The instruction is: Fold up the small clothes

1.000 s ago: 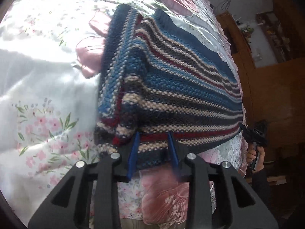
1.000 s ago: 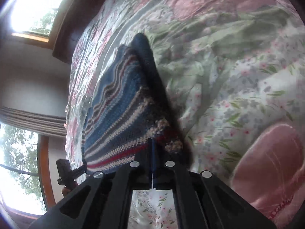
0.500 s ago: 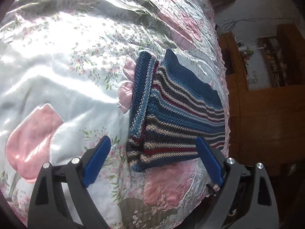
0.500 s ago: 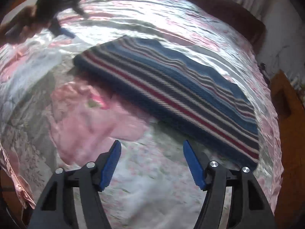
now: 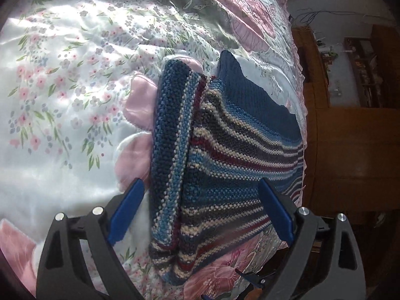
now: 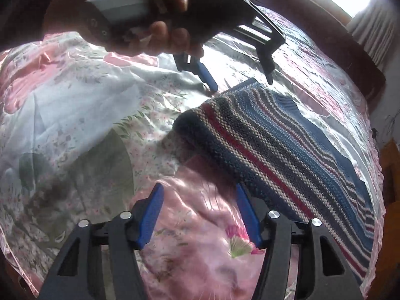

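A striped knit sweater (image 5: pixel 225 165) in blue, maroon and cream lies folded on the floral bedspread (image 5: pixel 62 87), one side flap doubled over along its left edge. My left gripper (image 5: pixel 200 200) is open just above it, and its near end lies between the blue fingertips (image 5: pixel 126 207). In the right wrist view the sweater (image 6: pixel 287 155) stretches away to the right. My right gripper (image 6: pixel 198 210) is open over bare bedspread beside the sweater's near edge, holding nothing. A hand (image 6: pixel 140 22) holds the left gripper (image 6: pixel 240 82) open above the sweater's far corner.
The satin bedspread (image 6: pixel 75 115) is wrinkled and drops off at the bed's edge just past the sweater. Wooden furniture (image 5: pixel 350 150) stands beyond that edge. A dark headboard (image 6: pixel 337 45) and a curtained window (image 6: pixel 370 20) lie at the far end.
One second ago both grippers were shut on the sweater's edge. Both then opened and pulled back. Now the left gripper has come closer over the sweater, and the right has turned aside.
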The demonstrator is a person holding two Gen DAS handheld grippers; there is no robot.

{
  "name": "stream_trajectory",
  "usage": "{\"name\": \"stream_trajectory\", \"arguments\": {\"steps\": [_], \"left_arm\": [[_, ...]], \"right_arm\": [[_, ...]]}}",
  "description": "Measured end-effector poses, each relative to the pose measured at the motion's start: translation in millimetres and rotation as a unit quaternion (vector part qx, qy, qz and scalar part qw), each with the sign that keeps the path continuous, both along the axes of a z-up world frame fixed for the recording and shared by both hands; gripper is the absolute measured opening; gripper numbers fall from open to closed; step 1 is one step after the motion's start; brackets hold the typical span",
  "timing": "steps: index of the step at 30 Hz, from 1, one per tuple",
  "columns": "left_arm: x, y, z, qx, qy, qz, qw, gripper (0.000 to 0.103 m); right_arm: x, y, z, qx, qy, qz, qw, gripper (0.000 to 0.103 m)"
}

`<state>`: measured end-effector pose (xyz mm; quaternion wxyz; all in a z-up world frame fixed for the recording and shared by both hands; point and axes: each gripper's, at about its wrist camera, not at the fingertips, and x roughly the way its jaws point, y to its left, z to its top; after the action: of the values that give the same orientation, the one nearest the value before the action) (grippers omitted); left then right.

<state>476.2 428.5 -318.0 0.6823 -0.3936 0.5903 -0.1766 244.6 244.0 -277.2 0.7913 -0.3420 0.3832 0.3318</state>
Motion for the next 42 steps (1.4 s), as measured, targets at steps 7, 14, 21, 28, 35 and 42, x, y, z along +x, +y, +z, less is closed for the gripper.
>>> {"name": "stream_trajectory", "arguments": {"steps": [7,14,21,28,35,42], "left_arm": [[35,-13,-16,-0.002,-0.001,-0.025,0.9997,0.091],[57,-17,-21,0.0,-0.003,-0.027,0.9996,0.091],[71,-19,-23,0.002,-0.007,-0.03,0.9995,0.09],[72,-21,-25,0.029,0.0,-0.04,0.9988,0.078],[75,-19,-24,0.06,0.021,-0.041,0.9972,0.058],[74,-13,-15,0.061,0.016,-0.027,0.9976,0.038]], "right_arm": [[17,22,-24,-0.026,-0.031,0.004,0.999,0.059],[24,38,-33,-0.027,-0.054,0.0,0.998,0.061],[33,56,-40,-0.029,-0.085,-0.007,0.996,0.061],[28,68,-40,-0.023,-0.106,-0.021,0.994,0.061],[30,66,-39,-0.007,-0.102,-0.036,0.994,0.06],[32,63,-33,0.009,-0.088,-0.043,0.995,0.046]]}}
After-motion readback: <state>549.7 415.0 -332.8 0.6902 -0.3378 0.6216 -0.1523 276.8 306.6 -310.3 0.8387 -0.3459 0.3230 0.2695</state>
